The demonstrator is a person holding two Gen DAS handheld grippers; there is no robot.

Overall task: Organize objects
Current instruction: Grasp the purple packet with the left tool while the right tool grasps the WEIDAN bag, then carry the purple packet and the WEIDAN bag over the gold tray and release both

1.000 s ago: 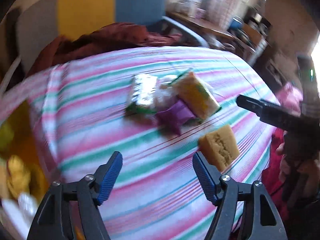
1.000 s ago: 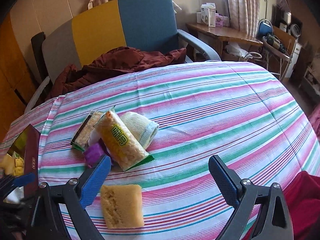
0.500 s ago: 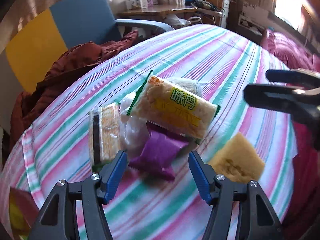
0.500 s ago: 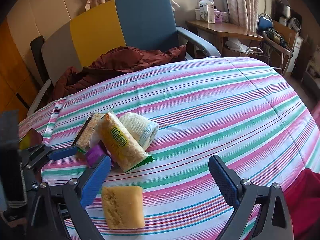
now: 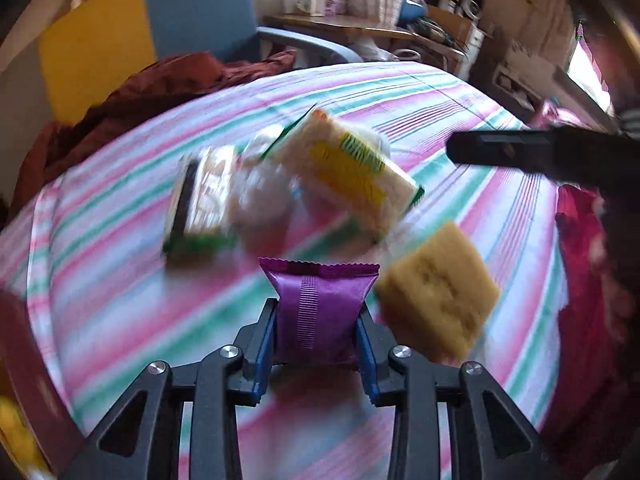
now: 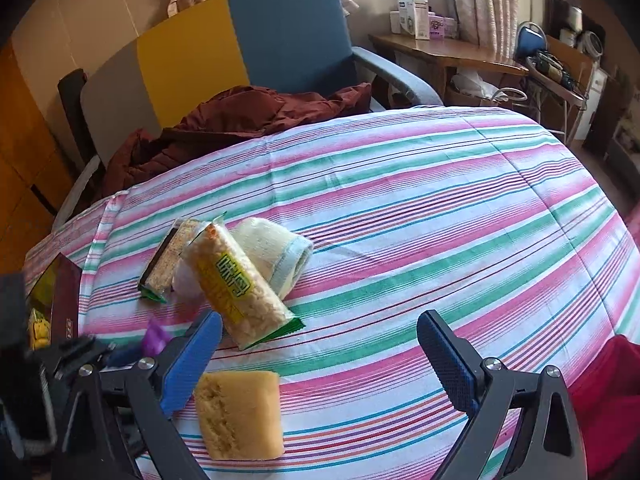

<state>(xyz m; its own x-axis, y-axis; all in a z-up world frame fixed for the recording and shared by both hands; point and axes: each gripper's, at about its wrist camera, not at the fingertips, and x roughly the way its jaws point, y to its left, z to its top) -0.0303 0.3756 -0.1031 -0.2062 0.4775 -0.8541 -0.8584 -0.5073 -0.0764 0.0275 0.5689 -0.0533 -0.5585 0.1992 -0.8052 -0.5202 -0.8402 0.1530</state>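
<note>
Purple packet (image 5: 318, 308): glossy foil wrapper with a crimped, zigzag top edge and a ribbed seam down its middle; it stands upright between the blue pads (image 5: 266, 354) of the left tool (image 5: 316, 354), above the striped cloth.
Left tool: jaws closing, pads pressed on both sides of the packet.
Yellow sponge (image 5: 438, 294): porous block at 3 o'clock of the packet, just beside it.
Cracker pack (image 5: 352, 170): long clear wrapper, yellow label, green ends, at 12 o'clock, blurred.
Dark-edged snack pack (image 5: 200, 200): at 10 o'clock, next to a white blurred item I cannot identify.
Rolled towel (image 6: 276, 254): cream, behind the cracker pack in the right wrist view.
Right tool (image 6: 320, 354): jaws spread wide, nothing between them, over the sponge's edge.
Surface (image 6: 440, 208): pink, green and white striped cloth.
Chair (image 6: 240, 52): blue, yellow and grey, at 12 o'clock beyond the surface, a dark red garment (image 6: 240, 120) heaped on it.
</note>
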